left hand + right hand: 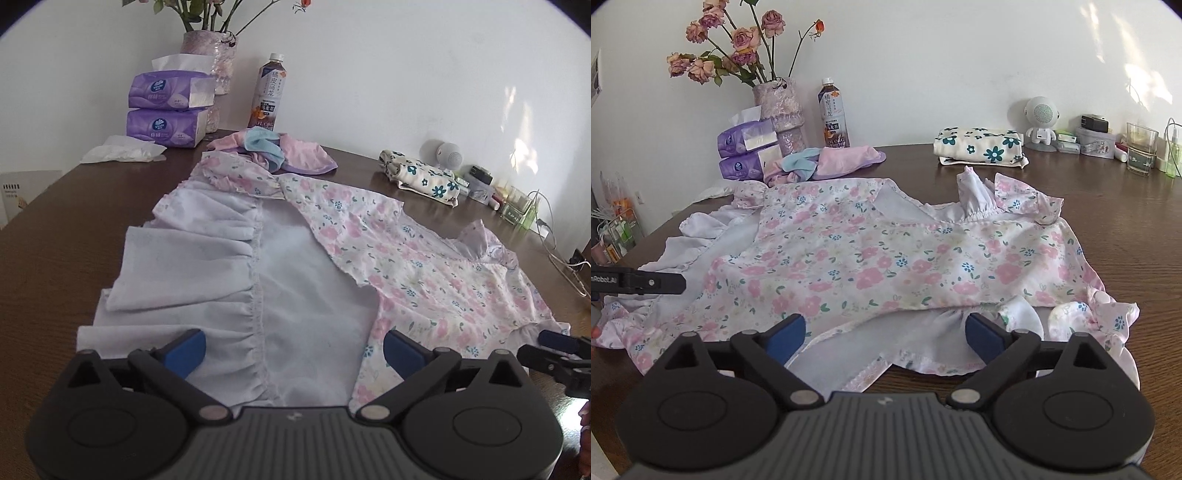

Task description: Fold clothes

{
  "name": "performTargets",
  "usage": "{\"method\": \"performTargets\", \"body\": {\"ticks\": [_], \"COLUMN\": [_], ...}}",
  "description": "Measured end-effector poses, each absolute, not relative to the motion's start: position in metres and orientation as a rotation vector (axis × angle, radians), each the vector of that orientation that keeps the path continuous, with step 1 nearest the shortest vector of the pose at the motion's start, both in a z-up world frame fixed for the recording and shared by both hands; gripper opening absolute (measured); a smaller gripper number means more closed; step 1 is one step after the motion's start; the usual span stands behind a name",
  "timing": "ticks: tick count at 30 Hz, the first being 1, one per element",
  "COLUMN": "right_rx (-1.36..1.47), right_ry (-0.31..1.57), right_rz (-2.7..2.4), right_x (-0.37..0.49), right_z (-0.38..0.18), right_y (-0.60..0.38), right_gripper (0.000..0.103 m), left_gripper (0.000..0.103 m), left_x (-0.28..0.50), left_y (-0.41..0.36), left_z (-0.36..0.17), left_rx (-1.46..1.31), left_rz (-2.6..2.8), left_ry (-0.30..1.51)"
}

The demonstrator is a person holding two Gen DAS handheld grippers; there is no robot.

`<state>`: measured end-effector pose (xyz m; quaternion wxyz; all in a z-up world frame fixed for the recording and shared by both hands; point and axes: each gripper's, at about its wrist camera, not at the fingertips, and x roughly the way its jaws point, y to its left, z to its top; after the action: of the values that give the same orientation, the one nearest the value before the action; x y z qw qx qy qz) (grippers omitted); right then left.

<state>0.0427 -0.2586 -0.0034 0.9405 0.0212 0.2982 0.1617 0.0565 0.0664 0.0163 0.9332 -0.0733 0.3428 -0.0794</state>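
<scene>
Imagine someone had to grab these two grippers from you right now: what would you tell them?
Left gripper: open, holds nothing, hovers over the pale inner side of the floral dress.
Right gripper: open, empty, over the dress's near edge.
The dress lies spread across the brown table, partly turned over on one side, not yet a neat fold.
A folded flower-print cloth sits by the wall, apparently done; a pink and blue bundle lies unfolded near the bottle.
Left: fold the dress, probably then the bundle.
</scene>
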Motion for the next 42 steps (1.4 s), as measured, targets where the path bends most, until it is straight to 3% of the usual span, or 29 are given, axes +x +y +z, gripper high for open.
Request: {"method": "performTargets", "body": {"ticks": [42], "right_rx": [0.056], "right_ry": [0.657], "right_rz": [0.341], "right_x": [0.0476], "right_z": [-0.0071], "right_y": [-0.2585], "right_gripper": [0.102], "left_gripper": [0.103], "left_x": [0.0556], "left_y": [0.0591], "left_z": [0.0103], "left_rx": [-0.114], "left_rz": [-0.149], "left_ry": [0.654]}}
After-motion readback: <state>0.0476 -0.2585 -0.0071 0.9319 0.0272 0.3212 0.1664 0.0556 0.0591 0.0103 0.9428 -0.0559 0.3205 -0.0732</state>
